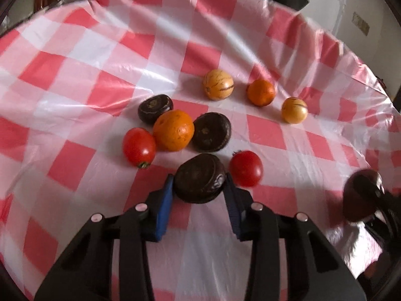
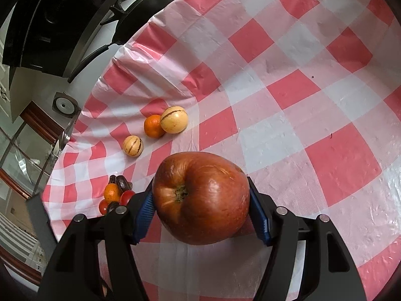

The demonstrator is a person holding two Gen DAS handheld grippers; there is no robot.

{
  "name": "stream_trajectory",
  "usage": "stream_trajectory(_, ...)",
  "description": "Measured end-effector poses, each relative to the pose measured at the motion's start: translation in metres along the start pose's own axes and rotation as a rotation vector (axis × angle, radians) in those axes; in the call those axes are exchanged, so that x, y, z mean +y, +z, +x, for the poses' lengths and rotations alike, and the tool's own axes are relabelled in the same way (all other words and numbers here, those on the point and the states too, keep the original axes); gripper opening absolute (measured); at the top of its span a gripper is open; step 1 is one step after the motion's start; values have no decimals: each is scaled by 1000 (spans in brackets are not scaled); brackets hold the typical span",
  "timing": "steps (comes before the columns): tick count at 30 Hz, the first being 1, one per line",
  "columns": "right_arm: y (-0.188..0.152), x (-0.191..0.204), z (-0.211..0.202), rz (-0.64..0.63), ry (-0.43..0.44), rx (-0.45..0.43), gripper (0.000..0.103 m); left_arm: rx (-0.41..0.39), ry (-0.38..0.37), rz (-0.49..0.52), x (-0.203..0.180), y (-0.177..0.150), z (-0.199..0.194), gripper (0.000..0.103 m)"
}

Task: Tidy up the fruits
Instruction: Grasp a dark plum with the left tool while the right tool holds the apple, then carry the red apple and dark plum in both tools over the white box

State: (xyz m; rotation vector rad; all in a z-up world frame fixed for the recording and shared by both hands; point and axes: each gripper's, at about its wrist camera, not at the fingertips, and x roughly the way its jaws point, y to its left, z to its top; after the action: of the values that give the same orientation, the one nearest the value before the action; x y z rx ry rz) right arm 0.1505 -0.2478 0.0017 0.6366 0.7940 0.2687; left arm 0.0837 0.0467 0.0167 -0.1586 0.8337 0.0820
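Note:
My left gripper (image 1: 199, 179) is shut on a dark brown flat fruit (image 1: 199, 178) just above the checked cloth. Ahead of it lie two more dark fruits (image 1: 155, 107) (image 1: 211, 131), a big orange (image 1: 173, 130), two red tomatoes (image 1: 139, 146) (image 1: 246, 168), a small orange (image 1: 261, 92) and two yellow striped melons (image 1: 218, 84) (image 1: 294, 110). My right gripper (image 2: 201, 200) is shut on a large red-brown apple (image 2: 201, 199), held over the cloth; it shows blurred at the right edge of the left wrist view (image 1: 361, 195).
The red-and-white checked plastic cloth (image 2: 300, 100) covers the table. The small orange (image 2: 153, 125) and melons (image 2: 174, 119) (image 2: 133, 145) lie far left in the right wrist view, near the table edge. A black pan (image 2: 147, 7) stands beyond the edge.

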Motion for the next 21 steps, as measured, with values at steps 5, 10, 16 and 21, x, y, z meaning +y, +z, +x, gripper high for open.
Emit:
stream_trajectory(5,-1,0,0,-2,1,0,65,-83,-23,-61,6,-29,-49,39)
stream_trajectory(10,-1,2,-1,-16,0,-7,65,-101,-21,-97,18,-57,-73,39)
stream_trajectory(16,-1,1,-2,-3,-13,-19,65,-99,-13,-116,33,-90,-98,40)
stream_trajectory(21,-2,4,-4,-15,-13,-21,65,-96,8,-132,54,-121,-126,40)
